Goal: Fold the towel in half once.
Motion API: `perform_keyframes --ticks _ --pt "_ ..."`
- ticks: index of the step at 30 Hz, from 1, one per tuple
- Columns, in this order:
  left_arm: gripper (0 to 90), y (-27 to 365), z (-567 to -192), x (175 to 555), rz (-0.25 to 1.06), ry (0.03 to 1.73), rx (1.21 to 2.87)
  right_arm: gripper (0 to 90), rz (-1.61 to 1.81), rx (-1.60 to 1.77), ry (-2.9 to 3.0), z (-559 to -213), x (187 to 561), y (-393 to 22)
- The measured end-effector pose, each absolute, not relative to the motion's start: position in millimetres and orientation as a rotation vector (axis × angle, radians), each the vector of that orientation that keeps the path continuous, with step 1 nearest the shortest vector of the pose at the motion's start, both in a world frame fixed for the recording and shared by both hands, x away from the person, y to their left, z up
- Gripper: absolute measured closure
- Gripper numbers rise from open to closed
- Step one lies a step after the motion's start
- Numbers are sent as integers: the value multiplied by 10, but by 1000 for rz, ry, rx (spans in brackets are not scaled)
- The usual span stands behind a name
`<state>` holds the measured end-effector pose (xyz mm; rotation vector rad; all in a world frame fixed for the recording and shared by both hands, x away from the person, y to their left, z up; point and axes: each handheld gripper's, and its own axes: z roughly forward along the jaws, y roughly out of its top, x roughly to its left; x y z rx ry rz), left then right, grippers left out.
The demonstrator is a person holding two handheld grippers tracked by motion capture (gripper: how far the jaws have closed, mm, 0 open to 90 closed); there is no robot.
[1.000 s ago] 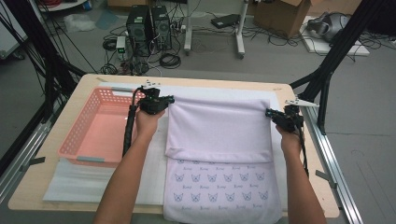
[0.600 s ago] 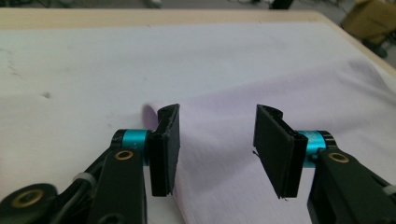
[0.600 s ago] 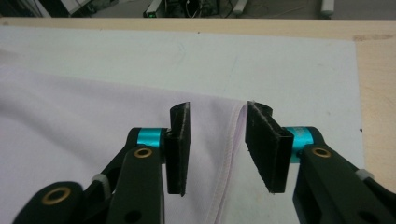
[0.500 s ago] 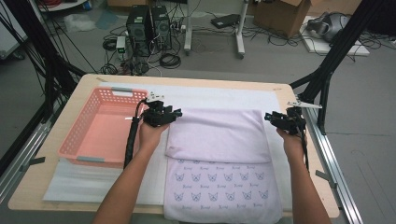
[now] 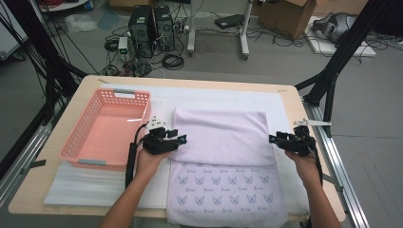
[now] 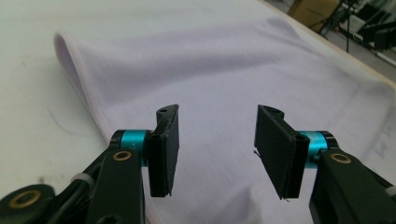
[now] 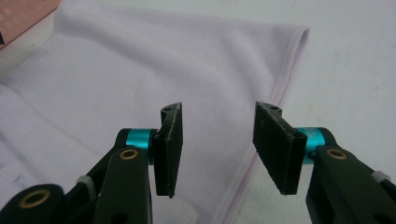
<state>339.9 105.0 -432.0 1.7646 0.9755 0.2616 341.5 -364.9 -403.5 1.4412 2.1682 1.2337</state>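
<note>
A pale lilac towel (image 5: 221, 135) lies on the table, its far half folded over toward me. The near half, printed with small cat faces (image 5: 223, 190), reaches the front edge. My left gripper (image 5: 180, 140) sits at the fold's left edge and my right gripper (image 5: 272, 138) at its right edge. The jaws of both have just been opening and nothing is between them. In the left gripper view the open left gripper (image 6: 217, 121) hovers over the towel (image 6: 224, 60). The right gripper view has the right gripper (image 7: 217, 116) open above the towel's hemmed edge (image 7: 285, 74).
A pink plastic basket (image 5: 124, 92) with nothing in it stands at the table's left, close to my left hand. A white sheet (image 5: 85, 183) covers the wooden table (image 5: 190, 81). Black frame posts, computers and cables stand beyond the far edge.
Both grippers were shut on the towel near its far corners. They have let go, opened, and moved back toward me along its side edges.
</note>
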Motion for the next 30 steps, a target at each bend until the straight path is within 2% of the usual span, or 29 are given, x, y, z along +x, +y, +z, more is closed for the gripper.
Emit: perform_keyframes --ticks 8,10,11,12,13,14,16,24,30 --pt "488 1142 -4472 3119 202 995 1787 521 1286 1430 2237 -4225 3086 -3634" --pt "559 1107 -4524 3087 197 1022 1821 533 1265 1428 2257 -4282 3057 -3607" --pt "629 1080 -4529 3078 197 1034 1851 570 1258 1422 2263 -4300 3053 -3599" --pt "714 1052 -4522 3058 218 1037 1867 622 1248 1424 2273 -4317 3041 -3590" --pt "824 1034 -4515 3033 232 1041 1862 719 1239 1418 2279 -4331 3031 -3587" --pt "833 1021 -4510 3010 235 1046 1856 809 1223 1405 2279 -4334 3009 -3589" --pt "845 1009 -4501 2944 245 1039 1850 850 1232 1396 2275 -4338 2961 -3615" --pt "839 1088 -4409 2644 263 949 1823 860 1305 1360 2222 -4340 2635 -3774" --pt "839 1122 -4484 2471 261 924 1830 862 1346 1331 2213 -4322 2450 -3794"
